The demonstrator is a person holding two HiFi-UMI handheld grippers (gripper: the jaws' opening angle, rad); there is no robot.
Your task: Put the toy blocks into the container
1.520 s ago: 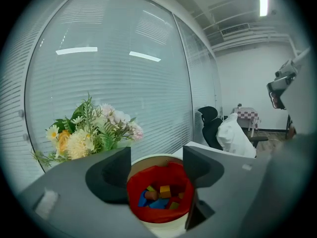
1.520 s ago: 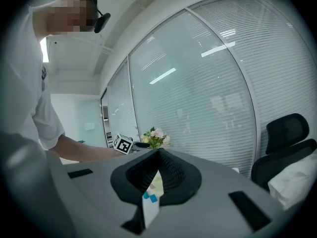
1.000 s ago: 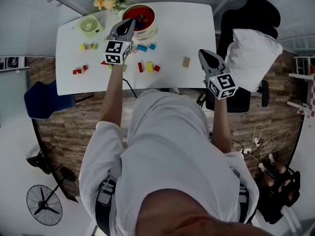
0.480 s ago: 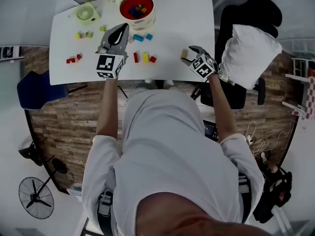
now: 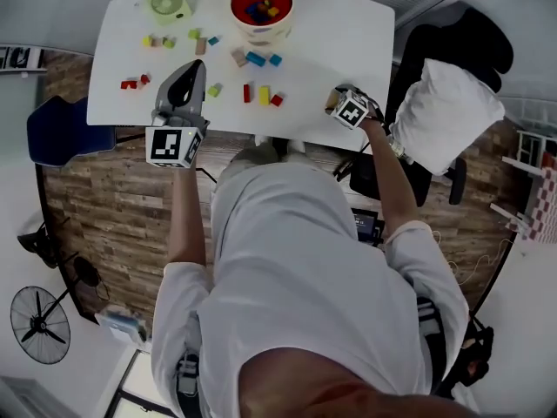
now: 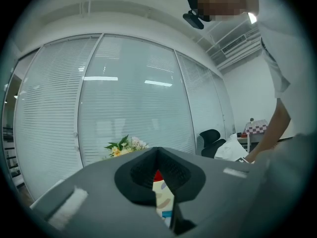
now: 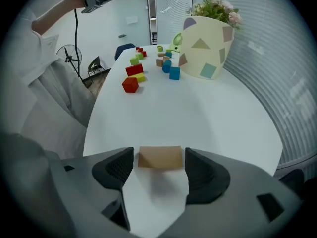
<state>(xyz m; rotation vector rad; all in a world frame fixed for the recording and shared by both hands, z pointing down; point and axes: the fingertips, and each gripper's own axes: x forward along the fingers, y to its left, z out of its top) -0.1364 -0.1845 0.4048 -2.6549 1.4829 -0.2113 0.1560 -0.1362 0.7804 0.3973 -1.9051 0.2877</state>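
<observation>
The container (image 5: 261, 9), a cream pot with a red inside (image 7: 205, 46), stands at the table's far side with several blocks in it. Loose coloured blocks lie across the white table (image 5: 331, 24), among them a red one (image 5: 247, 92), a yellow one (image 5: 263, 94) and a blue one (image 7: 174, 73). My right gripper (image 5: 341, 103) points down at the near right edge. Its jaws have just been opening and now stand open (image 7: 158, 168) either side of a tan block (image 7: 160, 157), with small gaps at both pads. My left gripper (image 5: 192, 68) hovers level and shut (image 6: 158, 151), holding nothing.
A green mini fan (image 5: 167, 4) and flowers (image 7: 215, 6) sit at the table's far left. A black chair with a white cushion (image 5: 444, 103) stands to the right, a blue chair (image 5: 52, 133) to the left, a floor fan (image 5: 39, 325) behind.
My left gripper has drawn back from the container toward the table's near edge. My right gripper has dropped to the table, tipped downward and opened round the tan block.
</observation>
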